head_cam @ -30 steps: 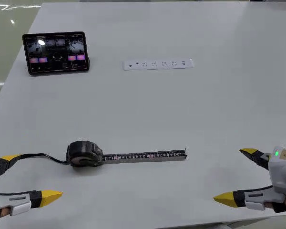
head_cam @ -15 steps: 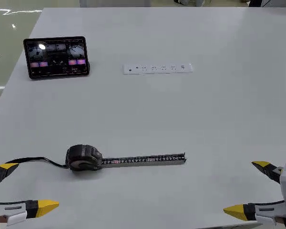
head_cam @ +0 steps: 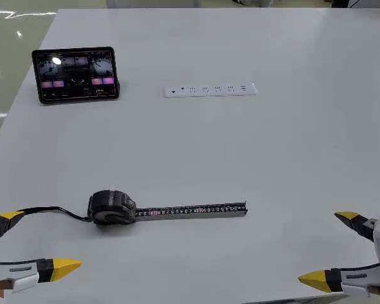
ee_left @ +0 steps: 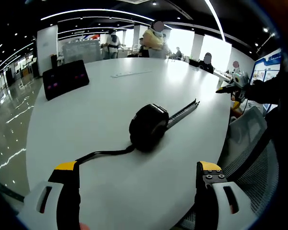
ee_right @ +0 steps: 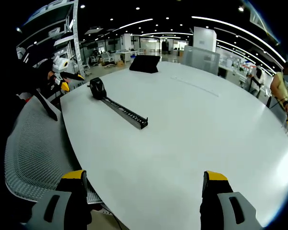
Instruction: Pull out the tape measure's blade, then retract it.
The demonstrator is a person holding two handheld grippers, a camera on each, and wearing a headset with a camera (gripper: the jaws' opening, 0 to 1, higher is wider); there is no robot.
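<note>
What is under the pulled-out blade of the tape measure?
The blade lies along the white table, and nothing else is visible beneath it. Its remaining length is hidden inside the black case.

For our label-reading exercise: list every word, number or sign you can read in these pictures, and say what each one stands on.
Nothing here is clear enough to quote.
On the tape measure blade: printed scale numbers and marks, too small to read.
On the tablet: a lit screen with pink tiles, any wording blurred.
On the power strip: small dark marks, too small to read.
</note>
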